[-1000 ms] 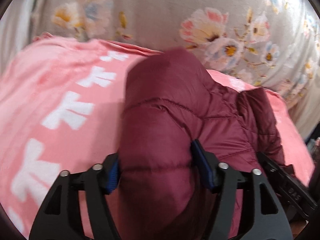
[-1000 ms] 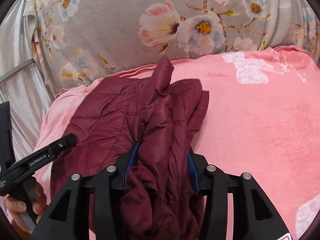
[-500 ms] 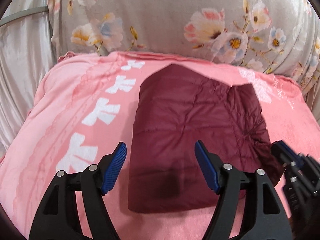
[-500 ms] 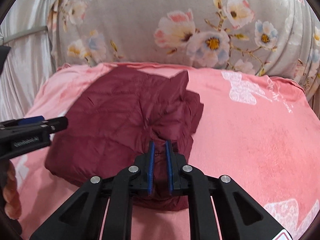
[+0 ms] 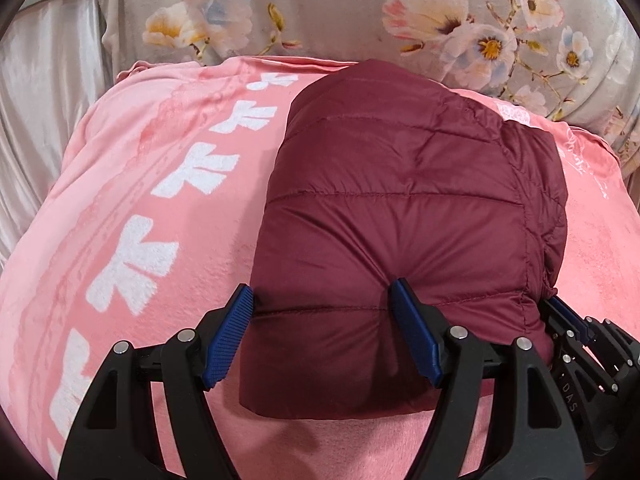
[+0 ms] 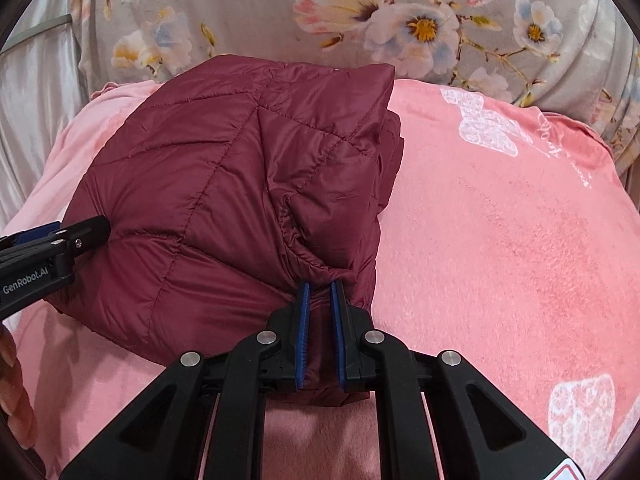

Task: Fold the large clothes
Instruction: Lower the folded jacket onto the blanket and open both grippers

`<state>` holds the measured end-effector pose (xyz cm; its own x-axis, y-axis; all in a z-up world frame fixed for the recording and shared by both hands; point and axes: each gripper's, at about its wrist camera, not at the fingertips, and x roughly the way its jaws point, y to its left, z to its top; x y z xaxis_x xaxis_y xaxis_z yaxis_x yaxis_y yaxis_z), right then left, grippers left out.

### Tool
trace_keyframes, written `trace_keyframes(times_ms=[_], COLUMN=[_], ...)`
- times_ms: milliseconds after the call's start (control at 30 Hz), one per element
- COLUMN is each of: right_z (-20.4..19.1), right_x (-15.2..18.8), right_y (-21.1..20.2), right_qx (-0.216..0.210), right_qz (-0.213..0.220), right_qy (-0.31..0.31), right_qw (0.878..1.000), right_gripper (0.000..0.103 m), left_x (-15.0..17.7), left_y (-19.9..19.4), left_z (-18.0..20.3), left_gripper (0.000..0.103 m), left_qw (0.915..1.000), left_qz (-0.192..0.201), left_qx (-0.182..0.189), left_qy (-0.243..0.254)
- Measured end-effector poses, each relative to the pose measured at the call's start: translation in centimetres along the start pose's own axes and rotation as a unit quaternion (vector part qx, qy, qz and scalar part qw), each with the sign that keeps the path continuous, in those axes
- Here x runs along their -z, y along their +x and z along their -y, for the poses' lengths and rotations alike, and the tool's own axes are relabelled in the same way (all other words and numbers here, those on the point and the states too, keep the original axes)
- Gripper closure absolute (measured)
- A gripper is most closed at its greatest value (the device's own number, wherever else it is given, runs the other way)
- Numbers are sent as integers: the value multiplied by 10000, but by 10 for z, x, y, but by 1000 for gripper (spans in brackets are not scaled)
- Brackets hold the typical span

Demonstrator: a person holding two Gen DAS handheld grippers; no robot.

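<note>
Jacket: a dark red quilted jacket [image 5: 400, 216], folded into a thick bundle, lies on the pink blanket directly in front of both grippers.
Left gripper: the left gripper [image 5: 324, 312] has its jaws wide apart. The near left corner of the bundle sits between them. The right pad dents the fabric; the left pad stands at the bundle's left edge, and whether it presses I cannot tell. So a real grip cannot be confirmed here.
Right gripper: the right gripper [image 6: 320, 304] has its jaws nearly together, and a thin gathered fold at the near right edge of the jacket [image 6: 240, 184] is pinched between the blue pads [image 6: 303, 320]. Wrinkles in the fabric run toward the pads.
Grippers to each other: in the left wrist view the right gripper [image 5: 568, 320] shows low at the right, at the jacket's near right corner. In the right wrist view the left gripper [image 6: 72, 236] enters from the left and touches the jacket's left side.
Blanket: the pink blanket [image 5: 140, 200] has white shapes in a row to the left of the left gripper; white butterfly prints [image 6: 486, 124] lie beyond and right of the right gripper.
Background: grey cloth with flowers [image 6: 400, 12] hangs behind the blanket, far ahead of both grippers.
Person: part of a hand [image 6: 14, 392] is at the lower left edge of the right wrist view.
</note>
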<state>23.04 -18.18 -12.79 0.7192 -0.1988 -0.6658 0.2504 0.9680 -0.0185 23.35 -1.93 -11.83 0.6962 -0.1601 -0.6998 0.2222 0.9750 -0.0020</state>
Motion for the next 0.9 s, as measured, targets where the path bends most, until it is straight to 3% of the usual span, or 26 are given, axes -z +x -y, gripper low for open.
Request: trace_keyframes(times_ms=[233, 467, 700, 900], right_z=[-9, -8, -12, -3], right_x=[-2, 0, 5, 17], right_y=[-5, -39, -65, -88], right_qx=[290, 101, -40, -145], right_qz=[-37, 133, 296, 402], right_qy=[-140, 34, 32, 219], right_qw=[9995, 9999, 9995, 9988], right_gripper=[93, 93, 92, 89], left_x=[3, 5, 8, 15], left_y=[3, -15, -38, -48], left_z=[6, -5, -1, -4], left_gripper=[33, 34, 34, 32], left_qw=[9998, 9996, 9990, 9986], left_qz=[56, 97, 296, 237], left_qx=[-216, -31, -181, -267], left_qy=[-4, -268, -278, -386])
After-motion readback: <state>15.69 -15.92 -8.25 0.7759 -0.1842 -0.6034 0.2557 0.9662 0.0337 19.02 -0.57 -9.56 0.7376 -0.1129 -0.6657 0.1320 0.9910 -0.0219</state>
